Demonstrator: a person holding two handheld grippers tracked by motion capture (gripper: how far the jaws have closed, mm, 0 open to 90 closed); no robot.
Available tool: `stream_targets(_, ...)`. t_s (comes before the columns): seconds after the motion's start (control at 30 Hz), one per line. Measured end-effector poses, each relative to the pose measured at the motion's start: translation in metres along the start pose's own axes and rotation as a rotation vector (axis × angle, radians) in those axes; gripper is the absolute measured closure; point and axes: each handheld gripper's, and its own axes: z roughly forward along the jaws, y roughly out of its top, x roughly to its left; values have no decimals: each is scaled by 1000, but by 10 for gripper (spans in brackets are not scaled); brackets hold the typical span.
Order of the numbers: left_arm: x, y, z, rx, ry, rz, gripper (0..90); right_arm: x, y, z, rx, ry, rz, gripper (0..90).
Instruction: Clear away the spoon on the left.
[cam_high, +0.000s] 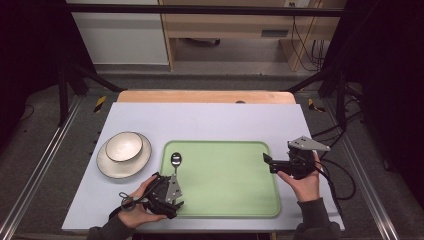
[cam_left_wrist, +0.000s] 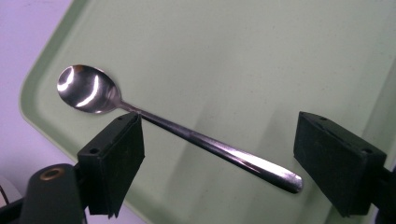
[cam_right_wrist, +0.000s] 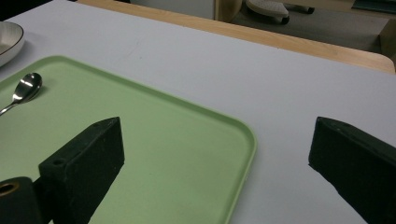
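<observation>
A metal spoon (cam_high: 176, 160) lies at the left end of the green tray (cam_high: 225, 190), its bowl toward the far side. My left gripper (cam_high: 172, 189) is low over the spoon's handle, held by a hand at the tray's near left corner. In the left gripper view the spoon (cam_left_wrist: 187, 133) rests on the tray (cam_left_wrist: 233, 46) between the two wide-apart jaws of the left gripper (cam_left_wrist: 219, 135), and no pad presses on it. My right gripper (cam_high: 267, 161) hovers open at the tray's right edge, with nothing between its jaws (cam_right_wrist: 219, 140). The spoon (cam_right_wrist: 25, 88) shows far off there.
A white bowl (cam_high: 124, 146) sits on a white plate (cam_high: 112, 167) left of the tray, on the pale table cover (cam_high: 210, 120). The plate's rim (cam_right_wrist: 9, 39) shows at the far left of the right gripper view. Cables trail off the table's right side.
</observation>
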Motion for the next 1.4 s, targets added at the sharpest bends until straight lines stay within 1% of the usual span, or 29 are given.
stream_targets(0.03, 0, 0, -1, 2, 5, 2, 161, 0, 0, 0, 2, 1, 3, 37)
stream_targets(0.1, 1, 0, -2, -7, -1, -9, 160, 0, 0, 0, 1, 1, 2, 36)
stream_targets(0.17, 4, -1, -5, -38, -9, -42, 161, 0, 0, 0, -1, 1, 2, 37)
stream_targets(0.23, 5, -1, -6, -35, -7, -43, 161, 0, 0, -1, -3, 1, 4, 37)
stream_targets(0.27, 6, -2, -7, -46, -8, -53, 161, 0, 0, -1, -2, -1, 4, 36)
stream_targets(0.3, 10, -3, -11, -62, -4, -71, 162, 0, 0, -1, -4, -1, 5, 37)
stream_targets(0.37, 12, -4, -14, -86, 1, -99, 162, 0, 0, -1, -6, 0, 6, 37)
stream_targets(0.43, 14, -5, -16, -86, 1, -97, 163, 0, 0, -1, -7, 0, 5, 37)
stream_targets(0.47, 15, -6, -18, -93, 4, -107, 163, 0, 0, -2, -8, -2, 6, 36)
stream_targets(0.5, 17, -7, -20, -120, 10, -136, 163, 0, 1, -3, -11, 0, 7, 37)
stream_targets(0.6, 20, -9, -24, -129, 16, -145, 165, -1, 1, -3, -13, -3, 10, 36)
stream_targets(0.67, 22, -11, -26, -163, 28, -179, 165, -1, 1, -4, -16, -4, 6, 37)
stream_targets(0.7, 24, -13, -28, -181, 35, -199, 165, -1, 1, -4, -18, -3, 11, 37)
stream_targets(0.73, 26, -14, -31, -190, 43, -204, 165, -1, 1, -4, -17, -4, 12, 36)
stream_targets(0.8, 30, -18, -35, -227, 65, -246, 165, -1, 1, -4, -17, -5, 10, 36)
stream_targets(0.83, 30, -18, -35, -227, 65, -246, 165, -1, 1, -4, -17, -6, 10, 36)
stream_targets(0.87, 33, -20, -39, -253, 79, -278, 165, -1, 1, -4, -16, -8, 6, 36)
stream_targets(0.9, 34, -22, -40, -263, 86, -293, 166, -2, 1, -4, -17, -8, 4, 36)
stream_targets(0.93, 34, -22, -40, -263, 86, -293, 165, -2, 1, -4, -17, -9, 4, 36)
stream_targets(1.0, 38, -26, -44, -295, 102, -335, 165, -2, 1, -5, -17, -9, 9, 36)
stream_targets(1.03, 39, -28, -45, -302, 106, -346, 165, -2, 1, -5, -17, -9, 9, 36)
stream_targets(1.07, 43, -32, -48, -317, 122, -371, 166, -2, 1, -5, -20, -10, 9, 36)
stream_targets(1.17, 47, -37, -51, -341, 130, -415, 165, -2, 1, -5, -20, -13, 8, 36)
stream_targets(1.2, 47, -37, -51, -341, 130, -415, 166, -2, 1, -5, -20, -13, 8, 36)
stream_targets(1.27, 51, -44, -54, -356, 146, -450, 167, -3, 1, -5, -17, -16, 6, 36)
stream_targets(1.3, 52, -46, -55, -363, 150, -461, 167, -3, 1, -5, -17, -18, 6, 36)
stream_targets(1.33, 52, -46, -55, -363, 150, -461, 168, -3, 1, -5, -17, -18, 6, 36)
stream_targets(1.4, 56, -53, -58, -382, 163, -492, 168, -4, 0, -6, -14, -25, 6, 36)
